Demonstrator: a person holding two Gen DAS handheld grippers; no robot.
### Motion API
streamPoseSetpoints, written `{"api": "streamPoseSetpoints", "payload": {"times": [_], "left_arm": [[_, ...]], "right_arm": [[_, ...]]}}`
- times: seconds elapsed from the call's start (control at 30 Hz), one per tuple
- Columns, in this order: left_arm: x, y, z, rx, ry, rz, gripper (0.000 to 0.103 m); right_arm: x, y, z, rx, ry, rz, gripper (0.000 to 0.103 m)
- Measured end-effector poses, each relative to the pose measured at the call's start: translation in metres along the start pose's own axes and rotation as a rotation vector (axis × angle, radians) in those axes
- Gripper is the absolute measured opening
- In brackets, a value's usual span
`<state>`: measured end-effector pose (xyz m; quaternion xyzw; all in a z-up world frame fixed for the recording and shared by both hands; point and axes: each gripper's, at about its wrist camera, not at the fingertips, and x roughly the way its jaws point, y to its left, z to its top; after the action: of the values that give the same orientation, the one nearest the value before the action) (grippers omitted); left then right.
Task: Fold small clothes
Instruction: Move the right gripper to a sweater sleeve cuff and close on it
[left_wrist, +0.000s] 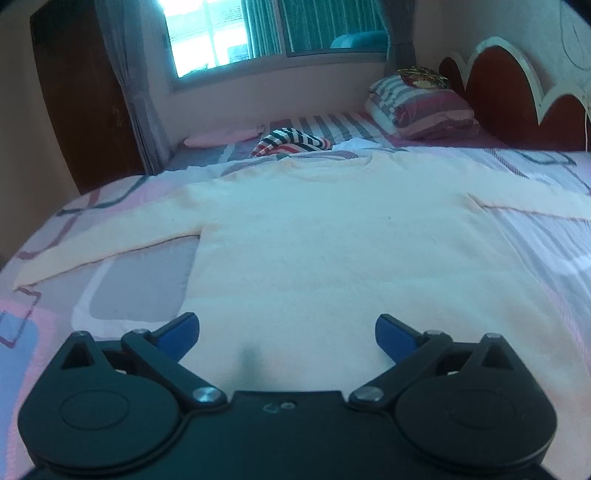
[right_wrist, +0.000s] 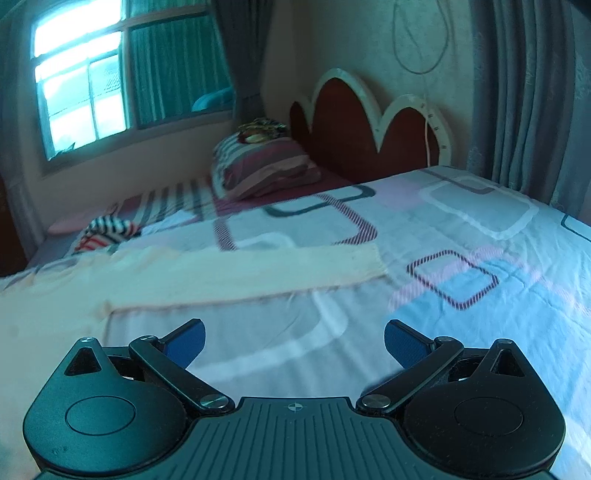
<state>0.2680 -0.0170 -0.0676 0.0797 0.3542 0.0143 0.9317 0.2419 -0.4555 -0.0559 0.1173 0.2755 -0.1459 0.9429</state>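
Sweater: a cream long-sleeved sweater is laid flat on the bed, neckline toward the far side, both sleeves spread outward
Left sleeve: it is stretched out diagonally over the patterned sheet, seen in the left wrist view
Right sleeve: its cuff end is seen lying flat on the sheet in the right wrist view, which is slightly blurred
Left gripper: the jaws are spread wide and nothing is held; it is poised over the lower body of the sweater
Right gripper: the jaws are spread wide and nothing is gripped; bare sheet is seen between its blue pads, with the sleeve beyond them
Other clothing: a striped garment is bunched beyond the neckline
Headboard end: striped folded bedding is stacked by the scalloped headboard
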Motion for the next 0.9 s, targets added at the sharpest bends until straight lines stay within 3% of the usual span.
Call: {"api": "streamPoseSetpoints", "payload": {"times": [0.1,0.17,0.2,0.37,0.43,0.67,0.8,0.9], "left_arm": [[0.012,0.000,0.007,0.007,-0.004,0.000,0.102],[0.019,-0.002,0.014,0.025,-0.004,-0.001,0.102],[0.021,-0.002,0.017,0.024,-0.008,-0.011,0.102],[0.029,0.000,0.029,-0.005,-0.036,0.012,0.102],[0.030,0.000,0.030,-0.011,-0.044,0.011,0.102],[0.041,-0.004,0.027,0.004,-0.028,0.016,0.100],[0.050,-0.003,0.026,-0.001,-0.014,0.022,0.100],[0.055,-0.003,0.024,0.000,-0.005,0.023,0.100]], "right_arm": [[0.027,-0.016,0.008,0.025,0.000,-0.006,0.102],[0.047,-0.024,0.013,0.037,0.009,-0.015,0.089],[0.057,-0.028,0.015,0.044,0.020,-0.018,0.075],[0.094,-0.048,0.019,0.095,0.048,-0.047,0.067],[0.105,-0.053,0.022,0.108,0.051,-0.052,0.052],[0.139,-0.075,0.031,0.188,0.061,-0.067,0.050],[0.152,-0.090,0.030,0.263,0.073,-0.065,0.041],[0.159,-0.097,0.026,0.293,0.084,-0.061,0.039]]}}
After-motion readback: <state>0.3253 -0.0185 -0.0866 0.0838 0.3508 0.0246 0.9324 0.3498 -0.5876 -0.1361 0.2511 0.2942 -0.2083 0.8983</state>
